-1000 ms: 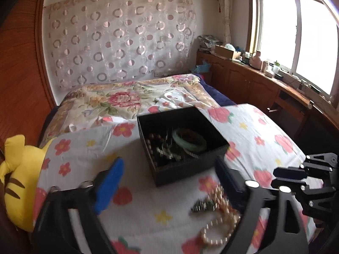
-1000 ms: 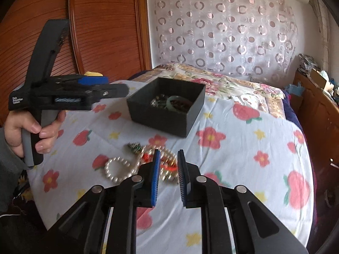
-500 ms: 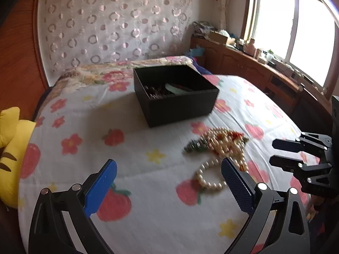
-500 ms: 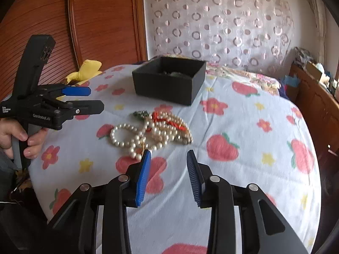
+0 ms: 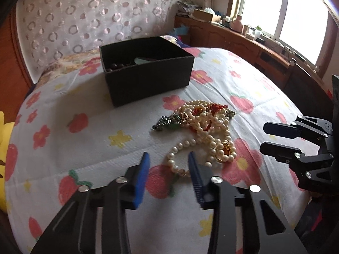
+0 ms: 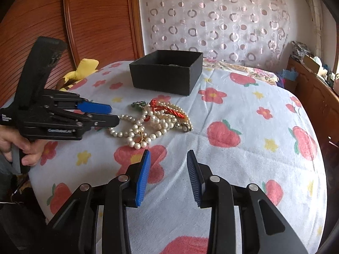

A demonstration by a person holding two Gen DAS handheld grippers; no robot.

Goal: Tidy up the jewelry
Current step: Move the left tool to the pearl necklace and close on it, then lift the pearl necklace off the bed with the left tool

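Black box (image 5: 146,74), rectangular w/ matte textured walls, sits open-topped toward the far side of the counter (image 5: 89,139); dark round beads and a pale green bangle show over its rim in the left wrist view. In front of it, apart from the box, lies the jewelry pile (image 5: 203,127): pearl strands (image 6: 148,124) looped over each other, a red twisted cord (image 6: 171,110) on top, a green-and-metal piece (image 5: 169,121) at the pile's left edge, a gold ring-like clasp (image 5: 224,148) nr the front, a small metal clasp (image 6: 186,128) on the right.

Left tongs (image 5: 168,160) hover just in front of the pile, jaws closing; one loop of pearls shows btwn the blue pads (image 5: 142,175) in the left wrist view, but from the right wrist view the tips sit beside the strand's left end, not pressing on it. A hand (image 6: 21,148) grips the handle. Right tongs (image 6: 168,158) sit partly open over bare cloth, nothing btwn the ribbed blue pads, pile just beyond them. Nothing lies btwn the pile and either pair of tongs.

Counter is rounded, covered w/ a white ribbed cloth printed w/ red strawberries, red flowers, yellow stars. Yellow plush toy (image 6: 84,69) at its left edge. Behind: bed w/ floral quilt (image 6: 239,67), sheer curtain w/ ring pattern (image 6: 211,17), reddish wood panelling (image 6: 84,21), low wooden cabinet (image 5: 233,40) w/ clutter under a bright window (image 5: 286,10).
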